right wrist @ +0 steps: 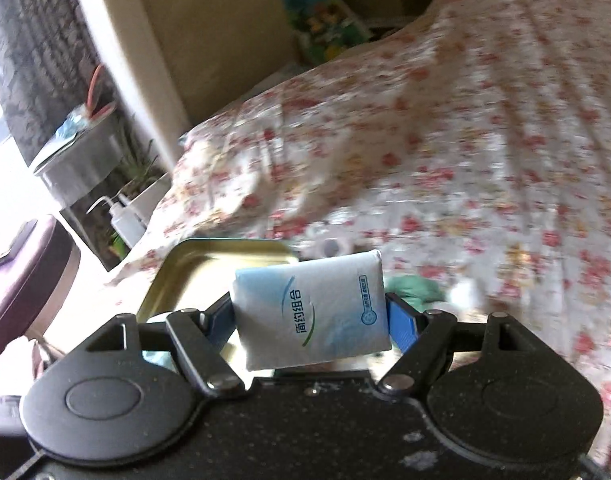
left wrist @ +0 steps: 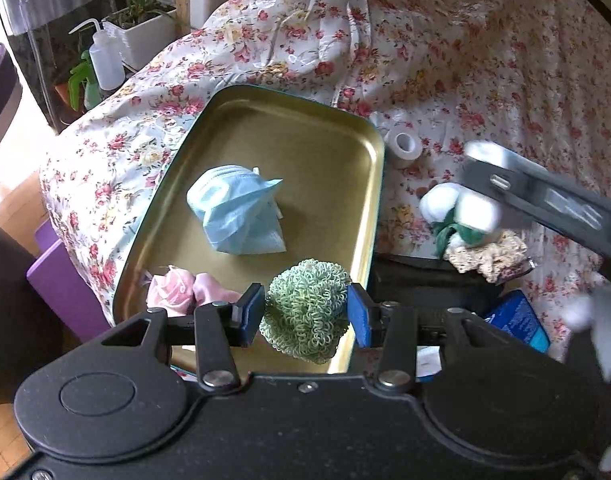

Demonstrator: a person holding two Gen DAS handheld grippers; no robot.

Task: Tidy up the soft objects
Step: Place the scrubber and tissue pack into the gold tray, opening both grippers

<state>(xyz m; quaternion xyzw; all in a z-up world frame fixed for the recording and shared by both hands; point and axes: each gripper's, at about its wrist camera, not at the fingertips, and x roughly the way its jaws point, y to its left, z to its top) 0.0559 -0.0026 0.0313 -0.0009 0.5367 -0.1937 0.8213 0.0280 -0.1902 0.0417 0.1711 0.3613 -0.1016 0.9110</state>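
My left gripper (left wrist: 305,314) is shut on a green loopy scrubber ball (left wrist: 305,316), held over the near end of a gold tin tray (left wrist: 305,128). A crumpled blue face mask (left wrist: 237,216) and a pink satin piece (left wrist: 177,292) lie in the tray. In the right wrist view my right gripper (right wrist: 309,316) is shut on a white and blue tissue pack (right wrist: 309,312), above the bed and just right of the tray (right wrist: 177,276). From the left wrist view it appears blurred at the right, the right gripper (left wrist: 477,204) over a white and green soft toy (left wrist: 437,204).
The floral bedspread (left wrist: 465,60) covers the bed. A tape roll (left wrist: 403,146), a cream crochet piece (left wrist: 485,256), a black case (left wrist: 425,284) and a blue box (left wrist: 517,320) lie right of the tray. Plants and a squeeze bottle (left wrist: 105,60) stand beyond the bed's left edge.
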